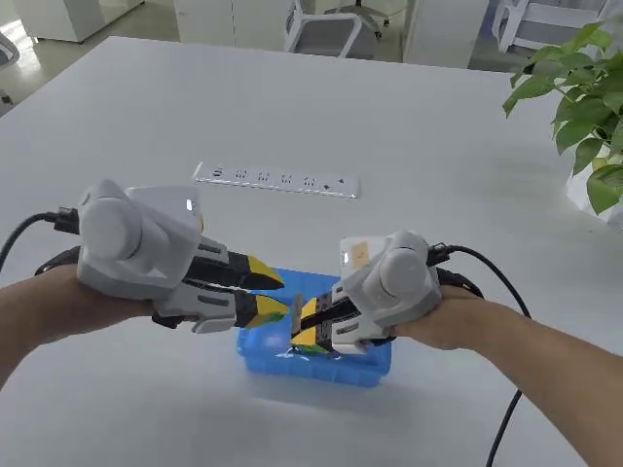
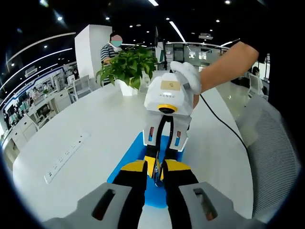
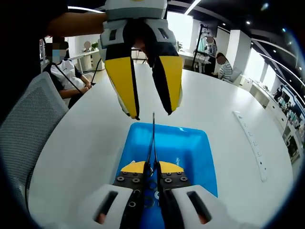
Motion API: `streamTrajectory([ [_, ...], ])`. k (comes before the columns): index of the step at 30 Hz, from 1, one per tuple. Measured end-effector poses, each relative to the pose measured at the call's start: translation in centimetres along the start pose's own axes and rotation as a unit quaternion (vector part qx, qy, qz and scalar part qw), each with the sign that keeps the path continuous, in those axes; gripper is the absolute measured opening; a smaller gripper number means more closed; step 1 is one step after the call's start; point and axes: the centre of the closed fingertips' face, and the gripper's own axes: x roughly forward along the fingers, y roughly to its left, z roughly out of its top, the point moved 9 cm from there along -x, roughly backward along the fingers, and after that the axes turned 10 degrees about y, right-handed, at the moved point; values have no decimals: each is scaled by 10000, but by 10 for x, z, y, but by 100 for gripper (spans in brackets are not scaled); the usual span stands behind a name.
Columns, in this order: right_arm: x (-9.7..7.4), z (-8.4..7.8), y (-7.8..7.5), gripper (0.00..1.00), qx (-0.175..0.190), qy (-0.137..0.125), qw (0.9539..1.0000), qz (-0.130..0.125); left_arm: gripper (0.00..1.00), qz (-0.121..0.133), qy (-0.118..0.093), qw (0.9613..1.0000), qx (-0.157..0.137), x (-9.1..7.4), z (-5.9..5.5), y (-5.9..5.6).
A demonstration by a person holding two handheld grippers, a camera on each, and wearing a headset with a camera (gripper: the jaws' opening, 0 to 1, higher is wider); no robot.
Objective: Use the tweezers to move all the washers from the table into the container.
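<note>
The left claw (image 1: 282,297) hung over the near-left edge of the blue container (image 1: 261,354). It was released: the right gripper view showed a clear gap between its yellow jaws and nothing in them. The container sat on the white table (image 1: 409,126), near the person, under both claws. A power strip (image 1: 277,180) lay farther back.

The tweezers (image 3: 153,138) showed as a thin dark line above the container floor, with the tip just short of the left claw's gap. The right claw (image 1: 300,329) was clenched on the tweezers, facing the left claw across the container. A potted plant (image 1: 584,97) stood at the table's far right.

No washer could be made out on the bare table in any view, so few or none seemed left to collect. Small ring shapes sat low between the right jaws, but they were too small to tell washers from the claw's own screws. Whether the tweezers carried a washer could not be told. By that reading the task was late or finished, though the claws may have hidden some washers.
</note>
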Motion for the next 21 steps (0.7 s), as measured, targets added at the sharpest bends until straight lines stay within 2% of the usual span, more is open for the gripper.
streamTrajectory([
  [10,0,0,-1,9,-79,20,10000,3,6,-213,96,9995,221,12,6,3],
  [21,-2,1,1,11,-180,28,9998,-95,5,-226,177,9985,465,12,9,5],
])
